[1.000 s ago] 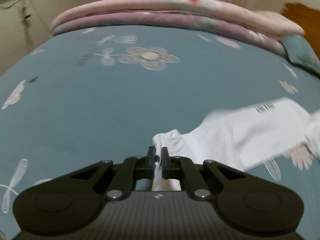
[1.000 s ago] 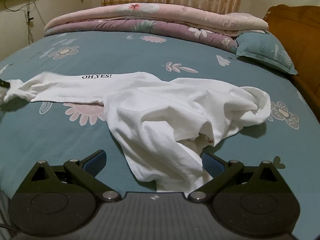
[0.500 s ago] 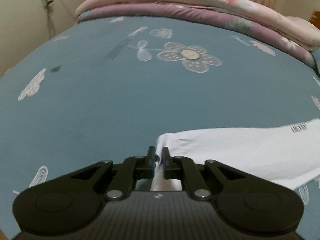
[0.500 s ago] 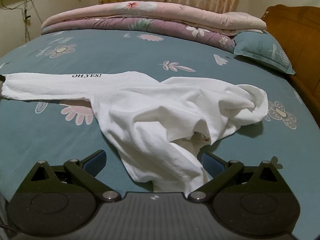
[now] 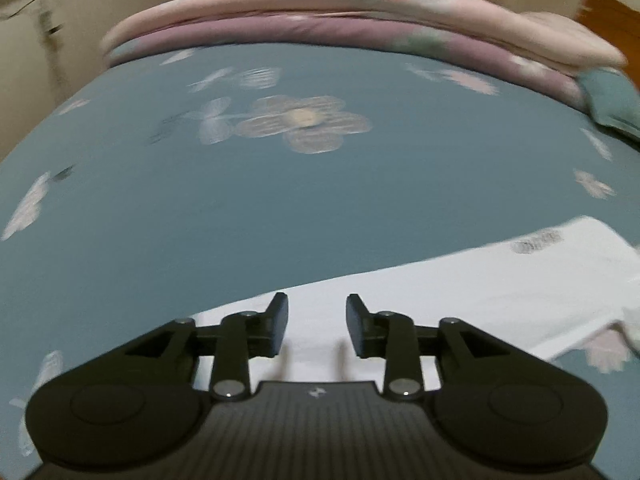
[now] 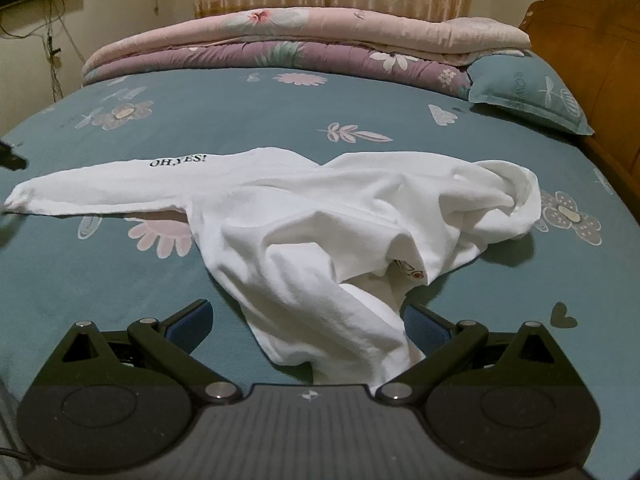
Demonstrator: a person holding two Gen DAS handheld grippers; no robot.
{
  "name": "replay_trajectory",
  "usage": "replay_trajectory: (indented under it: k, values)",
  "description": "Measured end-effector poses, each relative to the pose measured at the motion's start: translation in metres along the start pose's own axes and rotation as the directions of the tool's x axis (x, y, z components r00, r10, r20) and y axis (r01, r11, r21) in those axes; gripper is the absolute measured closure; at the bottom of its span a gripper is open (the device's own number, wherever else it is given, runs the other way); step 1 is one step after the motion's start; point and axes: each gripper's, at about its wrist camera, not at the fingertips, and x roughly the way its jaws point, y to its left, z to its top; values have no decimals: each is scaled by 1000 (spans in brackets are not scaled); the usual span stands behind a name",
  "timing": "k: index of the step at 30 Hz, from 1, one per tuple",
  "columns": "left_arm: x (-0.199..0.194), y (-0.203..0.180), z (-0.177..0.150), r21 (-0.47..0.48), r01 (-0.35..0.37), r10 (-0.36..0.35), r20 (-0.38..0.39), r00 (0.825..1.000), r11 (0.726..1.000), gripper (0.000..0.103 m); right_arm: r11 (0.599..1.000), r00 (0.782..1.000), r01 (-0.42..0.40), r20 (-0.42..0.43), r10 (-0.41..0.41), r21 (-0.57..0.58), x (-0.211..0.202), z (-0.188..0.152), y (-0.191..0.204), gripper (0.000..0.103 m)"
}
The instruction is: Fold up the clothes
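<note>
Left wrist view: the left gripper (image 5: 316,316) hangs over the sleeve (image 5: 460,304), jaws opening, pads clear of the cloth. Right wrist view shows the white shirt (image 6: 320,232) crumpled mid-bed (image 6: 280,120), sleeve stretched flat leftward. The right gripper (image 6: 308,320) gapes wide, the hem lying loose between its fingers.
</note>
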Motion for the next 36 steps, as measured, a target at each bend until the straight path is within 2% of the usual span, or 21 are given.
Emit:
replay_trajectory:
  k: [3,5,7,12,16,19,22,24,27,28,29,30,32,35,36]
  values:
    - [1,-45,9,57,93,-93,-2,996,994,66,1000,1000,4,8,-4,2,-5,-2,-4,0]
    - [4,-77,14,92,153,-153,-8,988,984,59,1000,1000,6,10,-6,16,-8,-5,-11,0]
    - [10,-109,15,124,203,-202,-20,979,971,57,1000,1000,11,12,-11,29,-10,-8,-17,0]
    - [43,-170,7,148,276,-267,-78,961,950,56,999,1000,24,17,-25,44,-18,-17,-33,0]
    - [67,-184,-8,126,256,-240,-132,962,958,56,997,999,38,12,-39,66,-23,-28,-52,0]
    - [65,-175,-14,99,246,-235,-116,965,964,56,994,999,49,-4,-49,93,-22,-38,-69,0]
    - [56,-170,-13,78,171,-161,-125,979,982,56,991,998,51,-36,-47,124,-15,-50,-82,0]
    - [46,-174,-15,104,154,-141,-119,983,983,55,990,998,44,-51,-38,132,-12,-58,-85,0]
    - [28,-192,-26,147,186,-170,-114,979,972,44,994,998,39,-59,-34,101,-9,-65,-81,0]
    - [22,-199,-31,161,201,-185,-110,977,966,36,996,997,41,-61,-35,84,-8,-67,-79,0]
    - [15,-208,-36,172,227,-211,-105,972,959,28,997,997,41,-64,-37,67,-6,-68,-76,0]
    - [9,-219,-42,183,253,-238,-99,966,950,26,998,997,38,-69,-35,55,-5,-69,-75,0]
    - [-4,-238,-54,192,317,-303,-101,948,929,23,998,996,29,-87,-24,49,-1,-74,-74,0]
    - [-18,-267,-73,189,424,-405,-135,904,885,23,997,991,19,-133,-10,72,8,-83,-78,0]
    - [-22,-275,-79,203,435,-414,-140,899,877,23,996,991,14,-132,-2,88,9,-87,-79,0]
